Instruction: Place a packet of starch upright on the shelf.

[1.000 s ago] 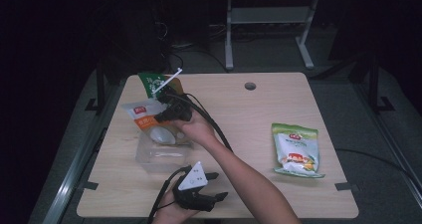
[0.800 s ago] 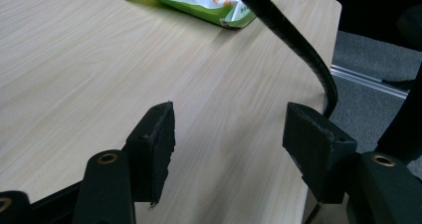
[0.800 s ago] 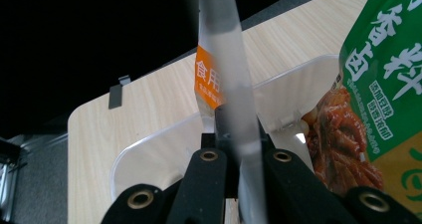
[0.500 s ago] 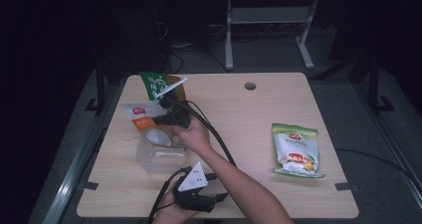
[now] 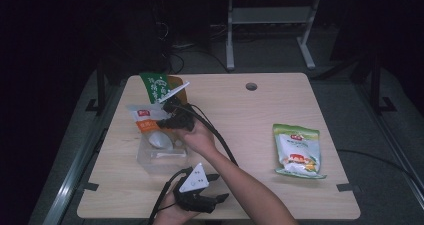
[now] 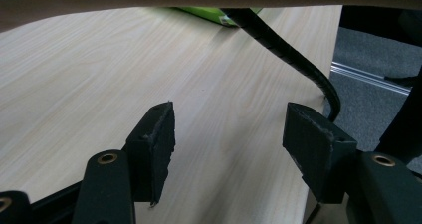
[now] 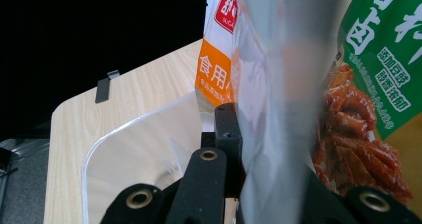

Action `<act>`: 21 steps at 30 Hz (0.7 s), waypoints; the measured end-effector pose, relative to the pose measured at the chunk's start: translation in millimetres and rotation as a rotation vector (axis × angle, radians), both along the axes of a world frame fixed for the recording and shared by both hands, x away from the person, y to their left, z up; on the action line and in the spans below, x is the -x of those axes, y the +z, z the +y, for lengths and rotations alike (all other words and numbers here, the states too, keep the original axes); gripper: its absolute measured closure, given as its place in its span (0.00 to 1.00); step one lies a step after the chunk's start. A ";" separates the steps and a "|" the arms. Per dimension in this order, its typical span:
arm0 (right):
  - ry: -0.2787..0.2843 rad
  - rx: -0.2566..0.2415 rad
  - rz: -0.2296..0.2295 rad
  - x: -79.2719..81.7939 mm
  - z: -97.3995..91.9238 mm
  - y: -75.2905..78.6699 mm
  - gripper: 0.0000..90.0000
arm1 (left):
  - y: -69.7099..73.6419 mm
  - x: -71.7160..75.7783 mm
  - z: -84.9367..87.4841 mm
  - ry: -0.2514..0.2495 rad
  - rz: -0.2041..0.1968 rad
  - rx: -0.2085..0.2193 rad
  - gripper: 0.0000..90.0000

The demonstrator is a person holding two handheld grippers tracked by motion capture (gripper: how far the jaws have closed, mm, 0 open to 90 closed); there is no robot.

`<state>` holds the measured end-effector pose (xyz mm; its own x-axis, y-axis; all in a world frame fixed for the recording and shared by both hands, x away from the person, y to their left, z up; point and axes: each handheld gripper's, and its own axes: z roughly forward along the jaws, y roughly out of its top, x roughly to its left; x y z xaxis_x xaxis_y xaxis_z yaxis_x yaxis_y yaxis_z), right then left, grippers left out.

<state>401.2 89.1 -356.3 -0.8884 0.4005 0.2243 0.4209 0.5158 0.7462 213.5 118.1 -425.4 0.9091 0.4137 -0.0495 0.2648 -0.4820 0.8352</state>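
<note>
Three snack pouches lie on the desk (image 5: 260,115), along with one clear plastic box (image 5: 162,157) and two claws. The desk is pale wood-grain laminate with rounded corners and one round cable hole (image 5: 251,86) near its far edge.

The right claw (image 5: 167,116) is clamped on the white-and-orange pouch (image 5: 144,119), a glossy, crinkly film bag with a red label; in the right gripper view that pouch (image 7: 249,84) stands on edge between the black jaws, directly above the box's clear rounded rim (image 7: 129,129). Just behind it lies a green pouch (image 5: 157,87) printed with reddish strips of food (its lower part looks brown). The third pouch, light green and yellow (image 5: 296,150), lies flat well apart, toward the desk's right side.

The box is shallow, see-through and rectangular, with a whitish rounded thing (image 5: 160,141) inside; what it is cannot be told.

The left claw (image 5: 220,187) rests near the desk's front edge, its padded jaws apart with nothing between them. The right forearm and the ribbed black cable (image 5: 220,140) cross in front of it.
</note>
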 end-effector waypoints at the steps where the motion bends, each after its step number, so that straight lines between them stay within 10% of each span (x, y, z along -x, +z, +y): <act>1: -0.007 -0.002 0.010 0.2 -0.4 0.2 1.00 | 0.0 -0.6 0.6 0.001 0.000 0.000 0.41; 12: -0.012 0.060 -0.003 -5.7 -11.8 -2.2 0.81 | -0.7 -1.1 1.6 0.003 -0.002 -0.004 0.41; 21: -0.001 0.127 0.009 -2.0 -34.6 -3.2 0.85 | -1.3 -0.5 0.1 0.002 -0.002 -0.006 0.41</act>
